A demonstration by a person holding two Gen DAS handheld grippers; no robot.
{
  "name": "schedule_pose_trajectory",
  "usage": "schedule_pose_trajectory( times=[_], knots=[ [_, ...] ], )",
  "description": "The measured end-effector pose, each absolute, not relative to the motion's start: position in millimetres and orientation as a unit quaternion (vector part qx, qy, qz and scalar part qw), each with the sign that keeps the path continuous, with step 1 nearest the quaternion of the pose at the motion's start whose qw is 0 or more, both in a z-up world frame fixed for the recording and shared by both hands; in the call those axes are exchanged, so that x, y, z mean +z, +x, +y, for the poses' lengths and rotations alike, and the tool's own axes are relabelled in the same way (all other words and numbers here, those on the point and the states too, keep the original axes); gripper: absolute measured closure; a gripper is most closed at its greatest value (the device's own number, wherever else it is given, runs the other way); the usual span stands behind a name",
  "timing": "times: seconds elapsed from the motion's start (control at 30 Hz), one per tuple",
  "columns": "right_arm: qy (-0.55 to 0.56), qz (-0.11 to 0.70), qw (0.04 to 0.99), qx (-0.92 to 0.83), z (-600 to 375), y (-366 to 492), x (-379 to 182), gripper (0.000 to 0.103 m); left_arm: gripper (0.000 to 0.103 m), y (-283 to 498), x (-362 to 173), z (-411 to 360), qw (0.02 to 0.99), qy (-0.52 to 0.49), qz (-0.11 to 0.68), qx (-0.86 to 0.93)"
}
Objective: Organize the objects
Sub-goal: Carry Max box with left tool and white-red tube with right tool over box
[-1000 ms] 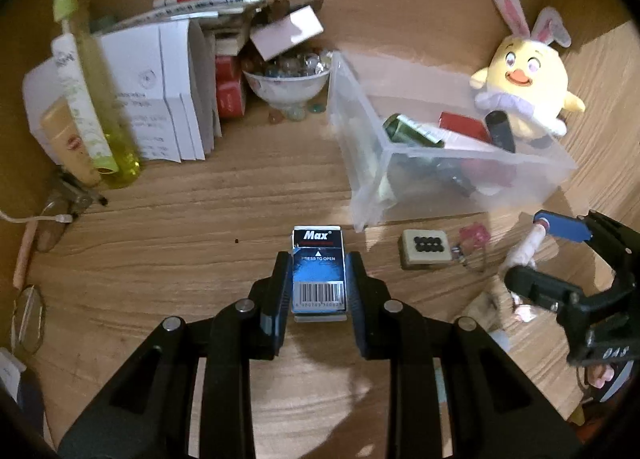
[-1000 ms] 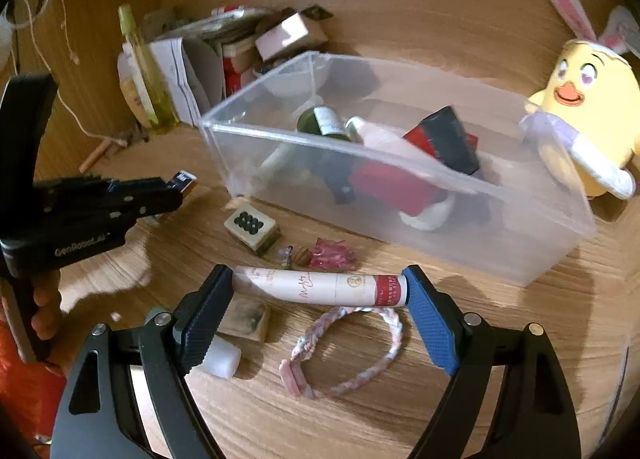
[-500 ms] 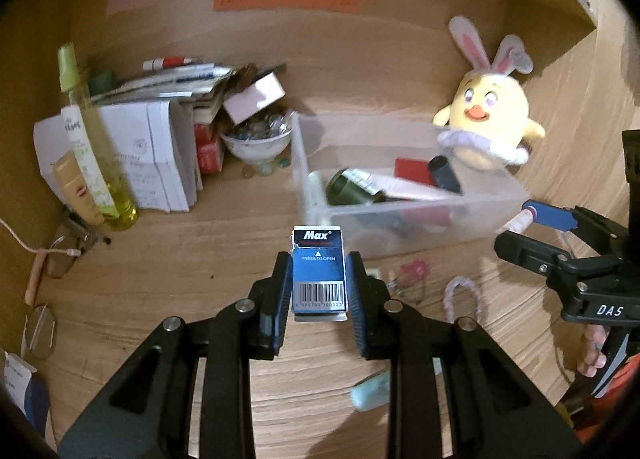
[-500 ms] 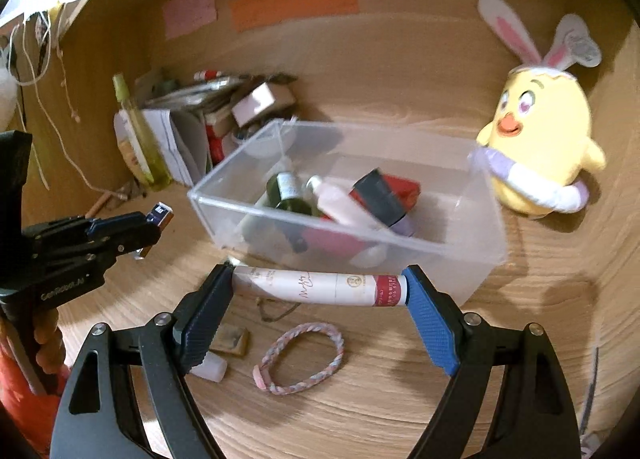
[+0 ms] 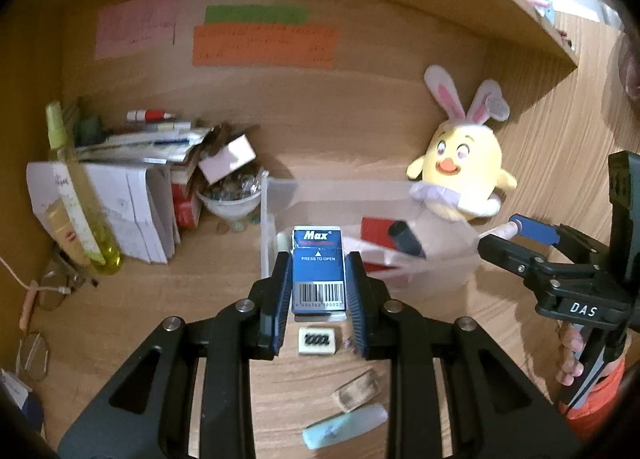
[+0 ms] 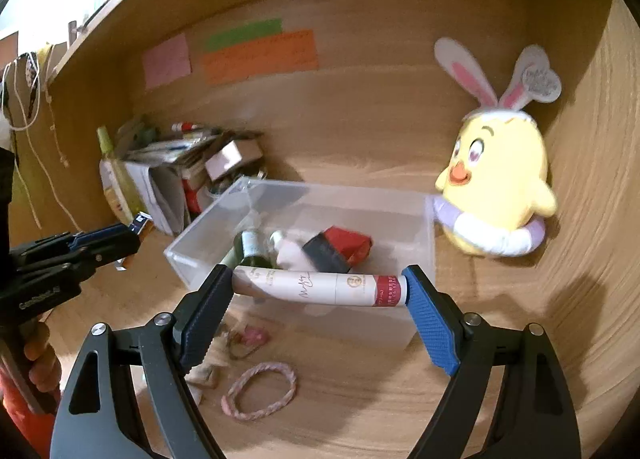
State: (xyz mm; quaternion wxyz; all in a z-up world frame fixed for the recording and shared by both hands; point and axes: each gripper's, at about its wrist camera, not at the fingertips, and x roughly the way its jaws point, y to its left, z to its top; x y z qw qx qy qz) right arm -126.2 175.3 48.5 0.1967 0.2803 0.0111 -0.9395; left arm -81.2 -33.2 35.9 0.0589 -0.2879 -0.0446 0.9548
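Left tool (image 5: 319,291) and blue box (image 5: 318,267) hide the bin (image 5: 440,279) front

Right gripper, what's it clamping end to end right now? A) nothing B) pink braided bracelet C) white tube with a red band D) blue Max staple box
C: in the right wrist view the right gripper has its pads pressed on both ends of the white tube with a red band, held crosswise in front of the clear bin.

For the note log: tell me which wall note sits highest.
The green note sits highest, a narrow strip directly above the wide orange note; the pink note hangs left.
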Motion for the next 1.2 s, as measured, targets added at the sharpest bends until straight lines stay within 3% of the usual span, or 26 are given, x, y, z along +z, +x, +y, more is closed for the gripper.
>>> schedule_pose_trajectory(
  times=[0.5,0.73,1.2],
  knots=[
    [0.266,0.015,0.192,-0.945,175.9,-163.1,63.7,0.019,0.076,-129.7,44.6,-29.6,0.048,-0.286,-0.051,0.956],
    [0.291,0.019,0.190,-0.937,171.0,-176.5,45.7,0.019,0.076,-159.2,17.3,-41.0,0.047,-0.331,-0.080,0.939],
    [0.351,0.026,0.209,-0.912,151.7,-194.4,5.6,0.019,0.076,-174.8,-3.1,-27.8,0.047,-0.353,-0.059,0.933]
  ],
)
